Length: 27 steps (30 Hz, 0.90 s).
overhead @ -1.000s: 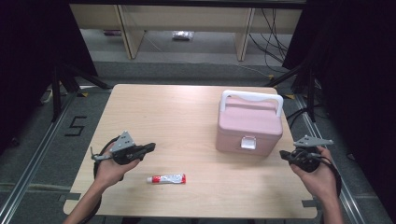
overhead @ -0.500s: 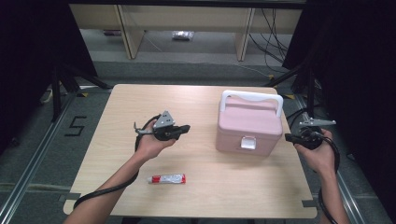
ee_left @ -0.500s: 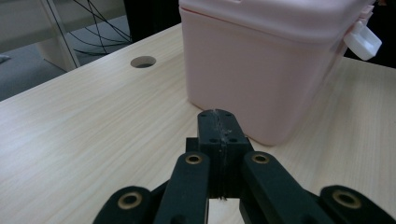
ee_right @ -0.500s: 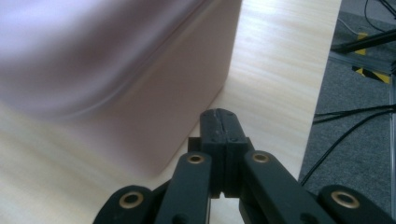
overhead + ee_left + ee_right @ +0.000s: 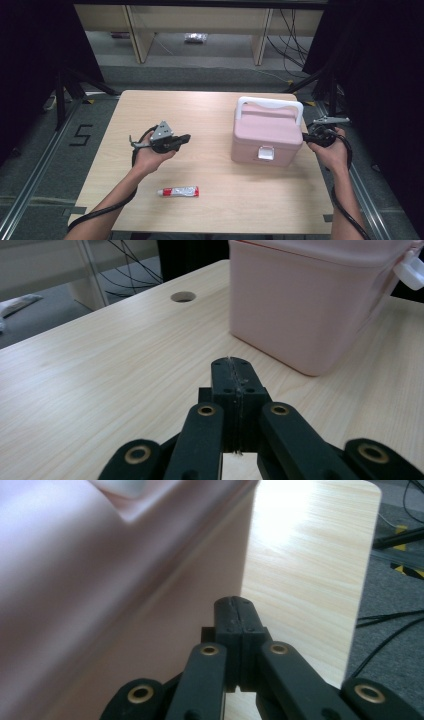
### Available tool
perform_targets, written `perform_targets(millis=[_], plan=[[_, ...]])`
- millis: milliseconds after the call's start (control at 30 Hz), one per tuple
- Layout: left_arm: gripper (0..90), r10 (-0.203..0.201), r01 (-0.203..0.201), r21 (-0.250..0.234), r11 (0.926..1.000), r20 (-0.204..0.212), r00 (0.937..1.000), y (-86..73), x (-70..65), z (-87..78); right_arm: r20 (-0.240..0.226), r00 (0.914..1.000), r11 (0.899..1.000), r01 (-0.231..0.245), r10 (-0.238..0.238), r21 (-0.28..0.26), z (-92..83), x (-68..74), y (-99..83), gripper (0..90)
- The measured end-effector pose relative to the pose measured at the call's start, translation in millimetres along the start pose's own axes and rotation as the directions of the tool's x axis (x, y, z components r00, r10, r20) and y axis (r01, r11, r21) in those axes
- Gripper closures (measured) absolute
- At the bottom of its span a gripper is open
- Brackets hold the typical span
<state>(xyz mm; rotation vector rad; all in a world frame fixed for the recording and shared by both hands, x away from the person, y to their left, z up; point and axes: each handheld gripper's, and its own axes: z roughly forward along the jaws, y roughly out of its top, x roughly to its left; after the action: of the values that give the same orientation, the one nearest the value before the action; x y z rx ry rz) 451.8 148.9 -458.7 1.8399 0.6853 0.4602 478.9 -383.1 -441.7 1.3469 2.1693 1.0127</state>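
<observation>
A pink lunch box [image 5: 267,134] sits on the worktop [image 5: 210,105]; left gripper [image 5: 184,139] at its nine o'clock, right gripper [image 5: 306,136] at three o'clock beside its wall, both sets of fingers closed and empty.

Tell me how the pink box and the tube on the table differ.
The pink box is big and stands upright with a white handle on top; the tube is small and lies flat. The box is pale pink; the tube is red and white. The box sits between both grippers; the tube lies nearer the person. Both rest on the table.
</observation>
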Motion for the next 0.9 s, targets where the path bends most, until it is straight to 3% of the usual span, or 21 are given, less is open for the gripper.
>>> perform_targets(millis=[67,100,200,267,300,367,400,433,567,600,667,700,733,767,800,833,900], plan=[[89.3,0.004,-0.004,0.0,1.0,-0.011,0.9999,-0.1,2.4,-2.8,0.015,0.9998,1.0,0.012,-0.012,-0.008,1.9,2.8,1.3,90.0],[89.3,-0.002,0.002,-0.01,0.9999,-0.018,0.9998,-0.5,6.1,-6.5,0.002,0.9995,0.999,-0.032,0.032,0.014,2.1,7.0,2.4,90.0],[89.1,-0.011,0.011,-0.013,0.9999,-0.029,0.9995,-0.9,7.6,-9.0,0.003,0.9999,1.0,-0.01,0.01,0.005,3.4,6.0,2.9,90.0],[88.9,-0.012,0.012,-0.019,0.9997,-0.022,0.9997,-1.8,9.1,-8.0,-0.011,0.9993,0.999,-0.034,0.034,0.002,5.8,9.6,3.2,90.0],[88.8,-0.013,0.013,-0.009,0.9999,-0.028,0.9995,-1.8,9.8,-6.2,-0.007,0.9999,1.0,0.009,-0.009,0.005,5.3,8.2,4.5,90.0],[88.5,-0.013,0.013,-0.008,0.9999,-0.027,0.9996,-1.5,10.1,-4.8,-0.021,0.9997,1.0,-0.012,0.012,0.005,6.5,14.5,6.2,90.0],[88.4,-0.011,0.011,-0.005,0.9999,-0.026,0.9996,0.5,11.1,-2.9,-0.034,0.9991,1.0,0.025,-0.025,0.003,8.0,13.8,8.1,90.0],[88.2,-0.007,0.007,-0.009,0.9999,-0.025,0.9997,1.7,11.6,-1.4,-0.037,0.9993,1.0,-0.004,0.004,0.0,8.8,19.8,8.9,90.0],[88.1,-0.019,0.018,-0.01,0.9998,-0.021,0.9996,3.5,11.9,2.9,-0.056,0.9984,1.0,0.013,-0.013,-0.011,14.1,28.9,14.1,90.0],[88.0,-0.022,0.023,0.003,0.9997,-0.024,0.9995,3.8,12.3,5.1,-0.057,0.9976,0.999,0.04,-0.041,-0.024,16.9,35.2,17.9,90.0],[87.9,-0.025,0.025,0.005,0.9997,-0.024,0.9994,3.5,12.6,6.0,-0.077,0.9968,1.0,0.017,-0.017,-0.009,17.4,41.3,19.6,90.0],[87.8,-0.028,0.028,0.006,0.9996,-0.023,0.9993,3.0,13.0,6.7,-0.076,0.9947,0.997,0.065,-0.068,-0.044,21.5,47.7,22.5,90.0],[87.8,-0.027,0.027,0.011,0.9996,-0.021,0.9994,2.5,13.5,7.0,-0.076,0.9947,0.997,0.065,-0.068,-0.044,21.5,47.7,22.5,90.0],[87.7,-0.031,0.031,0.017,0.9994,-0.018,0.9994,0.5,14.8,6.9,-0.093,0.9925,0.996,0.075,-0.079,-0.037,24.0,57.6,25.6,90.0],[87.6,-0.027,0.027,0.023,0.9994,-0.023,0.9994,0.0,15.4,6.1,-0.105,0.9927,0.998,0.058,-0.06,-0.028,25.1,65.5,26.9,90.0],[87.6,-0.027,0.027,0.023,0.9994,-0.023,0.9994,0.0,15.4,6.1,-0.105,0.9927,0.998,0.058,-0.06,-0.028,25.1,65.5,26.9,90.0],[87.6,-0.037,0.037,0.017,0.9991,-0.021,0.9991,-2.2,17.7,5.0,-0.126,0.9881,0.996,0.083,-0.088,-0.041,30.0,78.8,30.7,90.0]])
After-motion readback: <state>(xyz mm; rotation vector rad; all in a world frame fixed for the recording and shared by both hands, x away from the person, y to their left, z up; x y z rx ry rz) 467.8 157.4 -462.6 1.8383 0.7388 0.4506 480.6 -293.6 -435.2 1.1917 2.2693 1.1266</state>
